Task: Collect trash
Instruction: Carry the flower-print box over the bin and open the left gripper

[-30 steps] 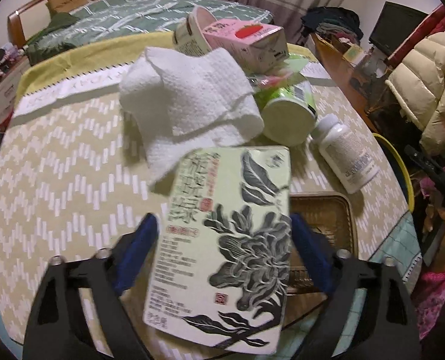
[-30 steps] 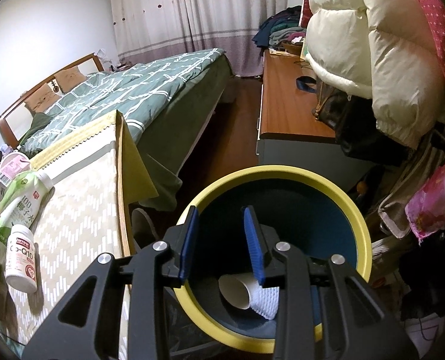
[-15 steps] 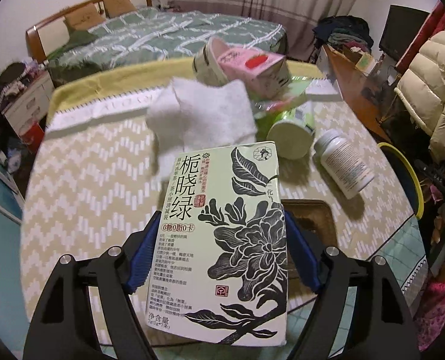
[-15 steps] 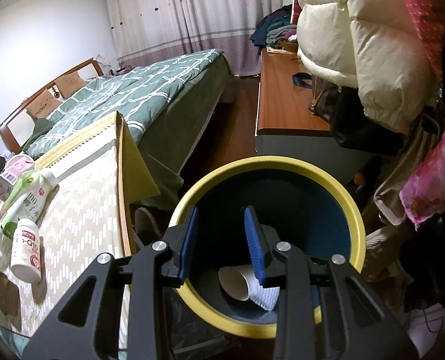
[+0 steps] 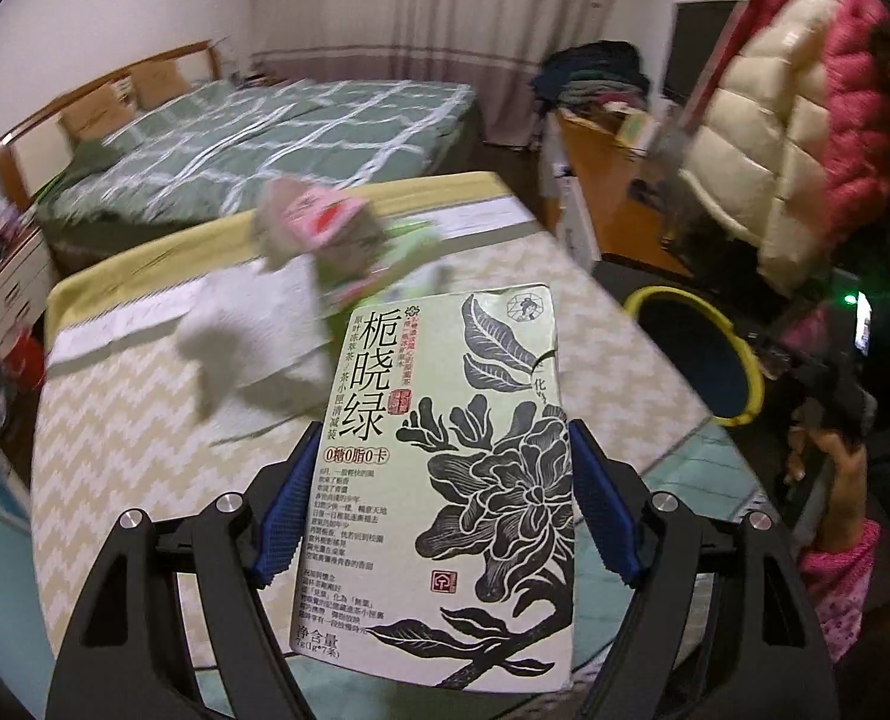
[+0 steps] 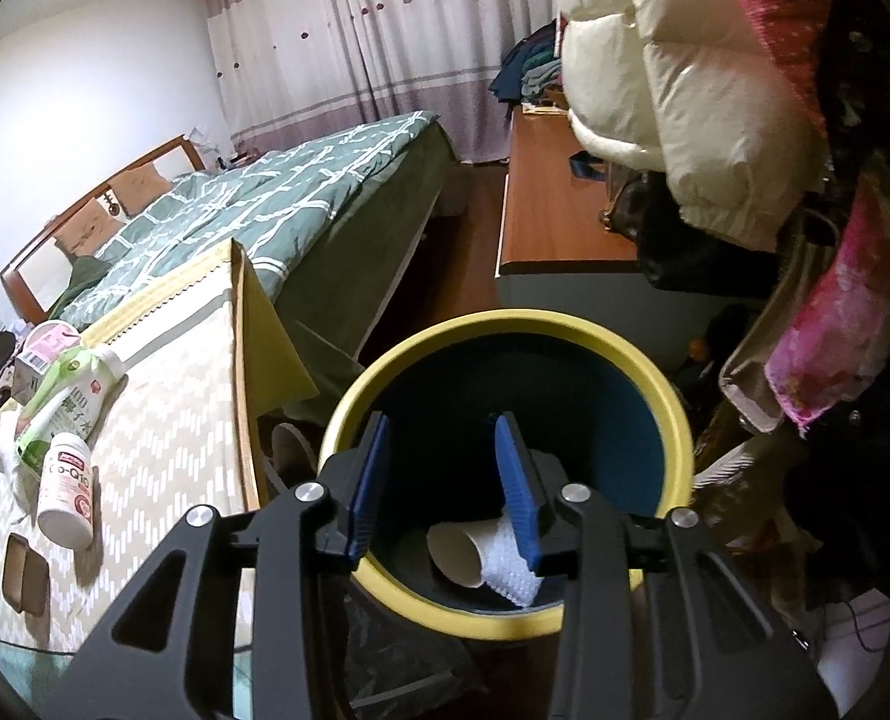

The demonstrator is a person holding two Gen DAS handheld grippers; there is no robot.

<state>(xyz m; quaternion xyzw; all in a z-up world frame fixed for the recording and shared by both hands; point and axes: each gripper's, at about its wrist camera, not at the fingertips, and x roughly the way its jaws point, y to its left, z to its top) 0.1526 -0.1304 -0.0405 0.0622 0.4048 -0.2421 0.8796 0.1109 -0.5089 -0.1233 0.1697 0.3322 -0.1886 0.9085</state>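
My left gripper (image 5: 441, 438) is shut on a pale green tea box (image 5: 445, 480) with a black flower print. It holds the box upright in the air above the table (image 5: 114, 420), blue pads pressed on both long sides. The bin (image 5: 739, 348) with a yellow rim stands off the table's right edge. In the right wrist view my right gripper (image 6: 440, 426) hovers over the bin (image 6: 505, 324), jaws opening with nothing between them. Inside lie a paper cup (image 6: 454, 552) and a white paper scrap (image 6: 508, 570).
On the table are a white paper towel (image 5: 252, 324), a blurred pink carton (image 5: 318, 222), a green bottle (image 6: 66, 396), a white pill bottle (image 6: 66, 498) and a brown tray (image 6: 21, 582). A bed stands behind, a wooden cabinet (image 6: 553, 210) and hanging jackets to the right.
My left gripper has lifted the tea box off the table and swung right, so the bin now shows. The right gripper's jaws have spread slightly over the bin.
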